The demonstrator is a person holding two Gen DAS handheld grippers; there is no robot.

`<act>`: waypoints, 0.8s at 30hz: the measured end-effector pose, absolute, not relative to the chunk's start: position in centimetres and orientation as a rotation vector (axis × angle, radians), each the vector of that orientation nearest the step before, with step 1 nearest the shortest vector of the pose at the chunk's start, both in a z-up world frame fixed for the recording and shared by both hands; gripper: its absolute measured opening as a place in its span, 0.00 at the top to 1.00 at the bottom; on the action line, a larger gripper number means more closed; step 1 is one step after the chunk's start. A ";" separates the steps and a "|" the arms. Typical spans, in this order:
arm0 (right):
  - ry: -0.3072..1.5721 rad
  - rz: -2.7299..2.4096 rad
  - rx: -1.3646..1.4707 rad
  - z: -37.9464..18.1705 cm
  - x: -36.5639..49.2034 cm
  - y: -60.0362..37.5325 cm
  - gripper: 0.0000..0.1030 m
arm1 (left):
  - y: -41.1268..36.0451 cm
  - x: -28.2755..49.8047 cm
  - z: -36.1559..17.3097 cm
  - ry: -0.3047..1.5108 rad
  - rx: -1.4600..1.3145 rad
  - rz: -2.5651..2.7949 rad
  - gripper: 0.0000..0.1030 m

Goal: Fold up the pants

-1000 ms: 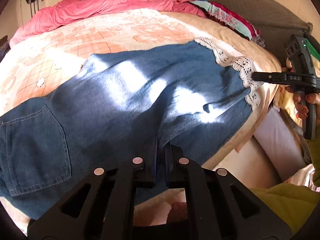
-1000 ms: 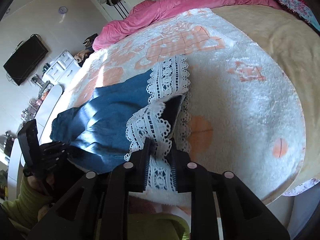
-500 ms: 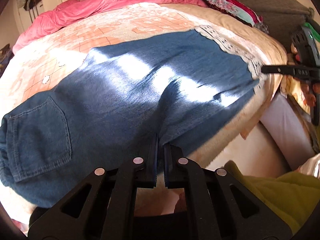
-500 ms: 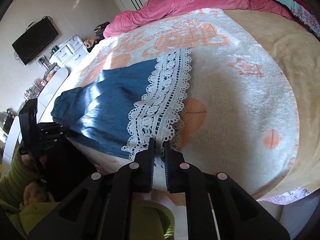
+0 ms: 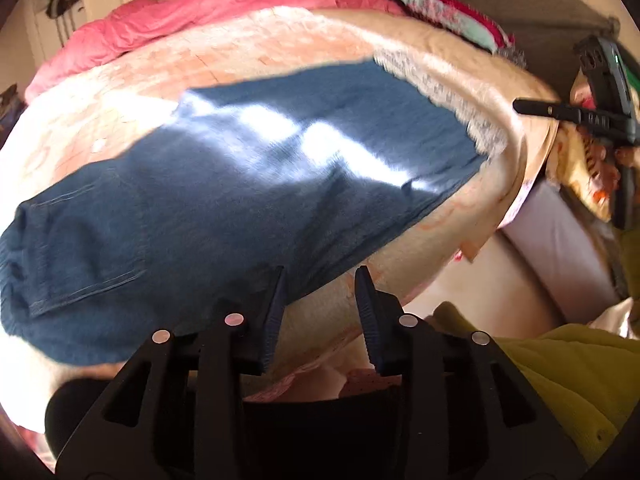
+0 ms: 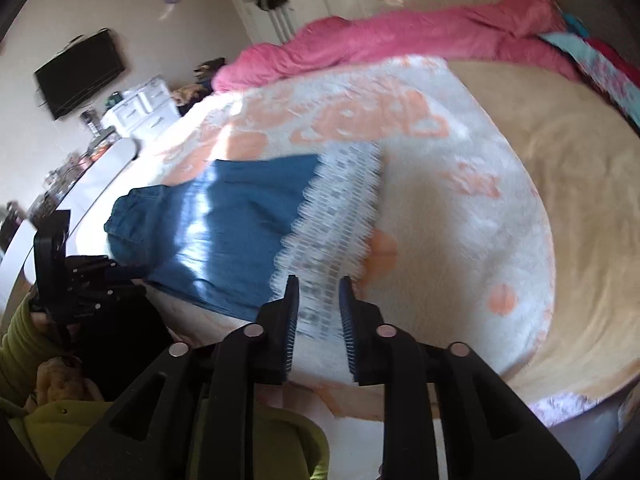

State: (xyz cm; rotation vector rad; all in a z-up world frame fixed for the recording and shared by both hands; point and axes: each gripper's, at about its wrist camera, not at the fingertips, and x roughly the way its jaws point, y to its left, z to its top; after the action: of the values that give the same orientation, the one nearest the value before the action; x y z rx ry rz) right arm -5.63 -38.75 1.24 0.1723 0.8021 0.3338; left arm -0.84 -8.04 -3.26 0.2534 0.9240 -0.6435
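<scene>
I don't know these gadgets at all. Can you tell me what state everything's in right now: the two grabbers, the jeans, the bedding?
left gripper: open, nothing between its fingers, at the jeans' near edge.
right gripper: open, lace hem seen through the gap, not pinched.
jeans: spread flat on the bed, not folded across their length.
lace hem: lying flat on the blanket.
pink duvet: bunched up along the far side.
blanket: spread over the bed.

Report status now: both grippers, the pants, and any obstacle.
Left gripper open, right gripper open. Denim pants flat on blanket, lace hem spread. Nothing in the way.
</scene>
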 end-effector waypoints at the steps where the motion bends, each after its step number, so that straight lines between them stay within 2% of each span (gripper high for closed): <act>1: 0.791 0.361 0.146 1.5 -5.6 -37.7 0.75 | -7.3 -0.9 -2.6 0.911 0.227 -0.627 0.71; 3: 0.783 0.426 0.085 1.3 -5.1 -35.0 0.75 | -5.4 -0.6 -1.4 0.885 0.171 -0.580 0.68; 8: 0.811 0.517 -0.034 -0.7 -3.1 -29.2 0.75 | 0.8 0.8 0.0 0.868 0.023 -0.330 0.48; 12: 0.823 0.522 -0.091 -1.7 -2.3 -27.3 0.71 | 6.4 2.2 0.1 0.882 -0.158 -0.143 0.40; 14: 0.824 0.525 -0.102 -2.0 -2.2 -26.9 0.67 | 7.7 3.0 -0.2 0.894 -0.202 -0.101 0.30; 17: 0.825 0.523 -0.099 -2.1 -2.0 -26.9 0.67 | 8.6 4.3 -1.0 0.918 -0.218 -0.031 0.23; 21: 0.826 0.509 -0.096 -2.1 -2.0 -27.4 0.66 | 9.2 5.9 -2.4 0.957 -0.229 0.027 0.25; 23: 0.850 0.507 -0.094 -2.7 -1.8 -27.5 0.62 | 8.8 6.7 -3.1 0.968 -0.243 0.012 0.55; 24: 0.871 0.500 -0.099 -3.2 -1.7 -27.5 0.62 | 8.7 6.8 -3.3 0.965 -0.244 0.014 0.61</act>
State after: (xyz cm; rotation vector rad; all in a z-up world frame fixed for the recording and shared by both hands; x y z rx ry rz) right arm -1.70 -27.55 -3.17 -0.0988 0.8713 0.4997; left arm 6.80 8.74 -3.26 -0.2440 0.9652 0.0143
